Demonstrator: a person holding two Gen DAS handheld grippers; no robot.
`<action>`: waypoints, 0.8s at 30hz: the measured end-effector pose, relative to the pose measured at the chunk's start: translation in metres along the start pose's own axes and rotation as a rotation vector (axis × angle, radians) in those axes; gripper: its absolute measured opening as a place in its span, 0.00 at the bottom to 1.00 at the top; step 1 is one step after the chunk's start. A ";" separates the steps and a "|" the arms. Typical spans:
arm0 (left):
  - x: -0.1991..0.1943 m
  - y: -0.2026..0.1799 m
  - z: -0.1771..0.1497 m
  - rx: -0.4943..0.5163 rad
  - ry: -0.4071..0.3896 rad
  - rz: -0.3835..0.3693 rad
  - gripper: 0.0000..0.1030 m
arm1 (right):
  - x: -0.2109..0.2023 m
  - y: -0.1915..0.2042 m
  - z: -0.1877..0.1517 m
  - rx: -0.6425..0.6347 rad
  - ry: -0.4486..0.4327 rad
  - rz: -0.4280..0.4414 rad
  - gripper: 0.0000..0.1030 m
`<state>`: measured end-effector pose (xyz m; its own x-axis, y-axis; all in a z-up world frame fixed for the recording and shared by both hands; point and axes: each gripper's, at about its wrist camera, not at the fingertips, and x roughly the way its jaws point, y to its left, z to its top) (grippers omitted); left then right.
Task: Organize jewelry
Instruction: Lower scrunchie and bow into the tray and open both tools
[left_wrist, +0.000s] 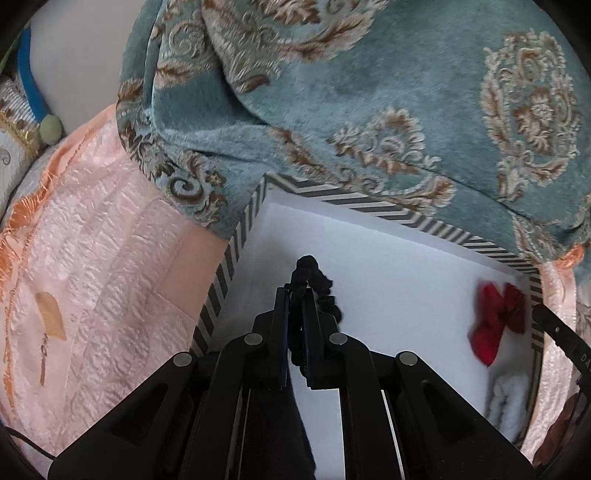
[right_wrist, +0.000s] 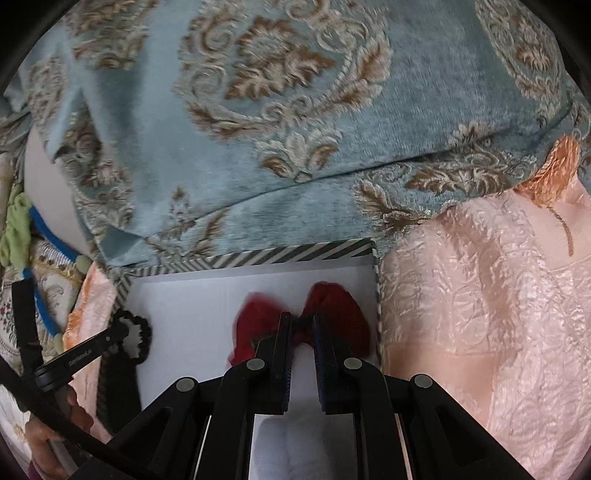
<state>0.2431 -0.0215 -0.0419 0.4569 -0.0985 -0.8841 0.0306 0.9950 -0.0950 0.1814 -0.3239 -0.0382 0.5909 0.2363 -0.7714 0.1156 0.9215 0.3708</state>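
Note:
A box with a striped rim (left_wrist: 236, 240) and white inside lies on pink bedding. My left gripper (left_wrist: 295, 291) is shut on a black scrunchie (left_wrist: 321, 284) and holds it over the box's left part; the scrunchie also shows in the right wrist view (right_wrist: 138, 336). My right gripper (right_wrist: 300, 319) is shut on the middle knot of a red bow (right_wrist: 336, 306) at the box's right side (right_wrist: 377, 295); the bow also shows in the left wrist view (left_wrist: 495, 321). A white fluffy item (left_wrist: 508, 402) lies in the box near the bow.
A teal patterned blanket (left_wrist: 332, 92) lies bunched behind the box. Pink embossed bedding (right_wrist: 480, 295) surrounds it. A blue hairband (left_wrist: 27, 74) with a pale green tip lies at far left, beside embroidered cloth.

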 end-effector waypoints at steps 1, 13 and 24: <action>0.003 0.001 0.000 0.000 0.002 0.004 0.05 | 0.006 -0.002 0.001 0.006 0.005 -0.002 0.10; -0.007 0.000 -0.013 -0.002 -0.024 0.004 0.40 | -0.013 -0.005 -0.018 0.027 0.011 0.044 0.37; -0.074 -0.010 -0.049 0.032 -0.113 0.011 0.42 | -0.091 0.039 -0.073 -0.104 -0.064 0.048 0.49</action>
<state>0.1657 -0.0248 0.0022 0.5544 -0.0867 -0.8277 0.0522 0.9962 -0.0693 0.0738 -0.2864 0.0084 0.6438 0.2640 -0.7182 0.0045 0.9373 0.3486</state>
